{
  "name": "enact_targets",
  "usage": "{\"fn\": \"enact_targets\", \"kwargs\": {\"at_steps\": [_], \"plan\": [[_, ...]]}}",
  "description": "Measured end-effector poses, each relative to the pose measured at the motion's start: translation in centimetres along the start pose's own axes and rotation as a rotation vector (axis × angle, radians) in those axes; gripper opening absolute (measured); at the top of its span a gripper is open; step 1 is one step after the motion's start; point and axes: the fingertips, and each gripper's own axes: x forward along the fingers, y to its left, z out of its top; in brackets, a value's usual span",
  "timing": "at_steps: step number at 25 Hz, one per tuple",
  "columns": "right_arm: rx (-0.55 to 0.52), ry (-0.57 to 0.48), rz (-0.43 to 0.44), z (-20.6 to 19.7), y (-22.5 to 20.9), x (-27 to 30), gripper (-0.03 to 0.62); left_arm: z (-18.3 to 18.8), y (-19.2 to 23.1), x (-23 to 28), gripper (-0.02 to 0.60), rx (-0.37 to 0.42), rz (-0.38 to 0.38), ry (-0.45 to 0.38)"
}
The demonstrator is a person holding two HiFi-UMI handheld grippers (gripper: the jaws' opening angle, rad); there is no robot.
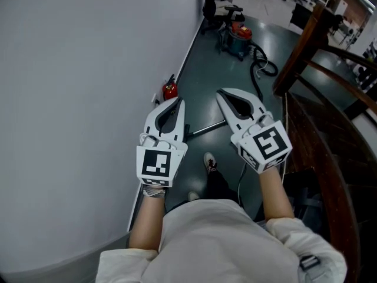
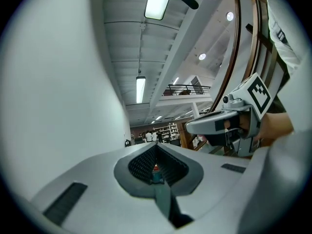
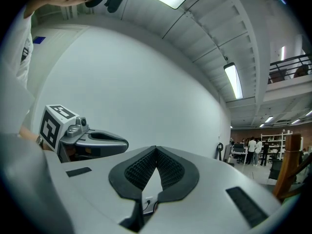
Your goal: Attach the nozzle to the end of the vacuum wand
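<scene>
Both grippers are held out level in front of me, side by side, above the dark floor. My left gripper is shut with nothing in it, and it also shows in the right gripper view as the left gripper. My right gripper is shut and empty too, seen from the left gripper view as the right gripper. On the floor below and between them lies a thin metal vacuum wand. Its left end runs behind the left gripper. I see no nozzle that I can make out.
A red and blue vacuum cleaner with a black hose stands farther along the floor. A red fire extinguisher sits by the white wall on the left. A wooden stair railing curves along the right. People stand far off.
</scene>
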Motion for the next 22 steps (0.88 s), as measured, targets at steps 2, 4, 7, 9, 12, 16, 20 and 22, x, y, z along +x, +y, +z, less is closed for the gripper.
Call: {"fn": "enact_targets", "kwargs": {"at_steps": [2,4,7,9,12,16,20,22], "plan": [[-0.005,0.001,0.001,-0.1,0.2,-0.4,0.026,0.2,-0.4,-0.4,0.0,0.006,-0.004,-0.003],[-0.013,0.001,-0.003,0.0,0.3,-0.7,0.026,0.4,-0.5,-0.6,0.0,0.007,0.0,-0.013],[-0.019,0.002,-0.008,0.1,0.4,-0.6,0.026,0.6,-0.4,-0.9,0.0,0.0,-0.002,-0.014],[-0.022,0.0,-0.009,0.1,0.5,-0.5,0.026,0.5,-0.3,-1.0,0.0,-0.001,-0.003,-0.01],[-0.024,0.005,-0.007,-0.4,0.7,-0.6,0.026,0.4,-0.2,-1.3,0.0,-0.001,-0.001,-0.007],[-0.023,0.011,-0.013,-0.6,0.8,-0.5,0.026,0.2,0.0,-1.4,0.0,0.002,-0.002,-0.005],[-0.022,0.024,-0.013,-0.6,1.4,0.1,0.026,0.1,0.5,-1.5,0.0,-0.001,-0.007,-0.005],[-0.022,0.028,-0.007,-0.9,1.7,0.2,0.026,0.1,0.4,-1.5,0.0,-0.004,-0.009,-0.005]]}}
